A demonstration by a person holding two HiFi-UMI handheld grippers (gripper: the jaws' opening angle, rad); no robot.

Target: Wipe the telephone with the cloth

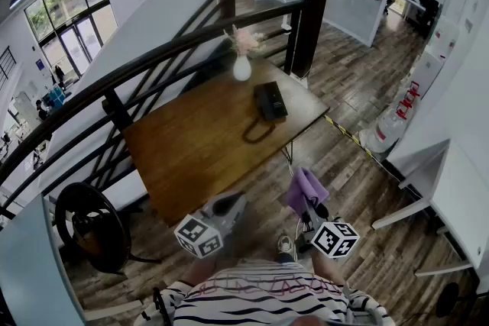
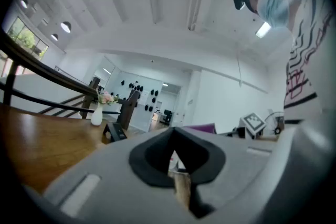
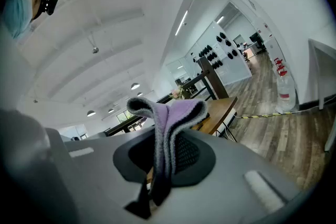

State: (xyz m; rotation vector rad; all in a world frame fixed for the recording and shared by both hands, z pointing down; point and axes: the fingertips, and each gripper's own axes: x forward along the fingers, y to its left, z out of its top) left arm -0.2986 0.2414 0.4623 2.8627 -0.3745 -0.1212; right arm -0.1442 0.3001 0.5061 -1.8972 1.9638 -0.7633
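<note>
The black telephone (image 1: 269, 101) lies near the far right side of the wooden table (image 1: 199, 149), its cord looped toward me. A purple cloth (image 1: 304, 187) sticks up from my right gripper (image 1: 309, 204), which is shut on it and hangs off the table's near right corner. In the right gripper view the cloth (image 3: 168, 115) folds over between the jaws of the right gripper (image 3: 167, 150). My left gripper (image 1: 228, 202) hovers at the table's near edge, jaws together and holding nothing. From the left gripper (image 2: 176, 159) the telephone (image 2: 114, 131) shows far off.
A white vase with pink flowers (image 1: 241, 66) stands at the table's far edge, beside the dark railing (image 1: 153, 57). A round black stool (image 1: 88, 221) sits to the left, a water bottle (image 1: 390, 126) and a white desk (image 1: 458, 187) to the right. Striped tape (image 1: 344, 132) crosses the floor.
</note>
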